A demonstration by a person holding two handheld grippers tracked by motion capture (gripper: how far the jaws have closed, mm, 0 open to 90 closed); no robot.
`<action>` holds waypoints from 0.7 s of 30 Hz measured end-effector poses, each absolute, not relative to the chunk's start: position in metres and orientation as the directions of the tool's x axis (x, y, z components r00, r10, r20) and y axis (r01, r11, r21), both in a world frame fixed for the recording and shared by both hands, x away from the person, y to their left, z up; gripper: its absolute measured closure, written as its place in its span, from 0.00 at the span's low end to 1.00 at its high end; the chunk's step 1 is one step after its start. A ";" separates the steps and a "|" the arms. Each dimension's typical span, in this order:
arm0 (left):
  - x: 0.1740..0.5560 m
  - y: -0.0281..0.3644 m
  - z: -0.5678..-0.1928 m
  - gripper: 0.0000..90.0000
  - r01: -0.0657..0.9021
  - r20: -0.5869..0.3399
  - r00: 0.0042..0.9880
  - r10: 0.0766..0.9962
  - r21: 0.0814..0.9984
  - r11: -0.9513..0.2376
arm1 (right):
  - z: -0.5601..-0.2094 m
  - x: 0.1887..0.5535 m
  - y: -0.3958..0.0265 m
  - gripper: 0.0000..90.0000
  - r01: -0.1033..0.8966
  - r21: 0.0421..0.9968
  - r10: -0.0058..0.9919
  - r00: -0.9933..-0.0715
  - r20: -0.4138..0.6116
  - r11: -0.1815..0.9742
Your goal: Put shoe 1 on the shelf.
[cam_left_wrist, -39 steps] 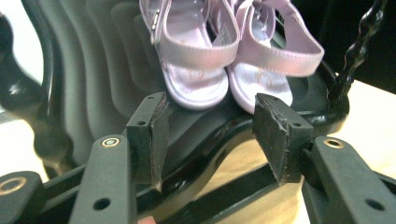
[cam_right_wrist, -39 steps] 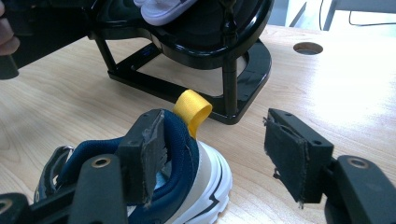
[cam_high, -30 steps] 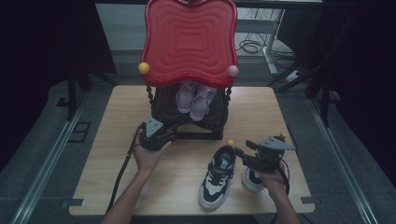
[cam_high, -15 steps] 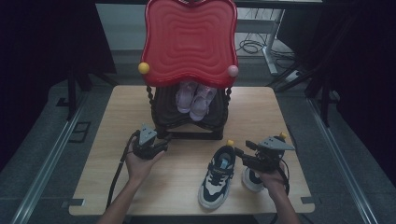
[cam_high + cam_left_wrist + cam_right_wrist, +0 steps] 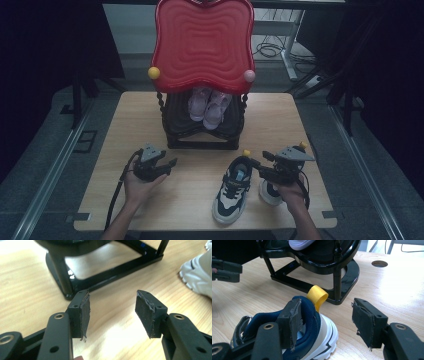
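Your right gripper (image 5: 325,322) stands wide, one jaw dipped inside the collar of the navy and white sneaker (image 5: 307,340), the other out over bare wood beyond the heel; neither pad presses on the shoe. The yellow loop (image 5: 318,297) at the heel sticks up between the jaws, a little beyond their tips. From above, that gripper (image 5: 260,167) sits at the heel of the sneaker (image 5: 232,187), which lies on the table (image 5: 125,120) with its toe toward you, and a second white shoe (image 5: 269,192) lies just beside it, partly under your right hand (image 5: 290,192).

Your left gripper (image 5: 111,311) is also wide, with nothing between the pads, just tabletop. Ahead of it is the black foot of the rack (image 5: 100,272), and the white toe of a sneaker (image 5: 197,275) is at the right edge of that view. From above, this gripper (image 5: 167,165) sits in your left hand (image 5: 142,182) near the front left corner of the black rack (image 5: 200,135), well apart from the sneakers.

On the rack's lower shelf stands a pair of pale pink shoes (image 5: 209,105), side by side. A red wavy tray (image 5: 202,42) tops the rack, with a yellow ball (image 5: 154,73) and a pink ball (image 5: 249,76) at its lower corners.
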State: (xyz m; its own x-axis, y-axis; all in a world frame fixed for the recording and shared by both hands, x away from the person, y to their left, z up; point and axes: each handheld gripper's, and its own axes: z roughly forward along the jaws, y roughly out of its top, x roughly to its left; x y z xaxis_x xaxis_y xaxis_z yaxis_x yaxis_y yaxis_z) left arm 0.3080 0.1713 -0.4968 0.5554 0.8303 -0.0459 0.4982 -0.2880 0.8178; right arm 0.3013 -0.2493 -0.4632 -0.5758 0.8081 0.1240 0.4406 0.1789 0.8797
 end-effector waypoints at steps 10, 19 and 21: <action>0.299 0.192 -0.507 0.51 0.547 -0.069 0.540 0.839 0.786 -0.288 | -0.463 0.301 -0.249 0.44 0.438 0.880 0.806 -0.580 0.119 0.185; 0.293 0.202 -0.511 0.50 0.566 -0.073 0.524 0.849 0.774 -0.283 | -0.462 0.299 -0.249 0.44 0.438 0.880 0.804 -0.583 0.121 0.186; 0.293 0.202 -0.511 0.50 0.566 -0.077 0.524 0.848 0.776 -0.279 | -0.463 0.300 -0.249 0.44 0.440 0.879 0.805 -0.581 0.122 0.184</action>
State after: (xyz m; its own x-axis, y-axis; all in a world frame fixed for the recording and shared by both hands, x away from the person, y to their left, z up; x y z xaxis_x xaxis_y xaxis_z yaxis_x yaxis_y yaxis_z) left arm 0.2928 0.2021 -0.5109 0.5241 0.8482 -0.0768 0.5658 -0.2794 0.7757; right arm 0.2998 -0.2495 -0.4626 -0.5808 0.8048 0.1222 0.4400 0.1840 0.8790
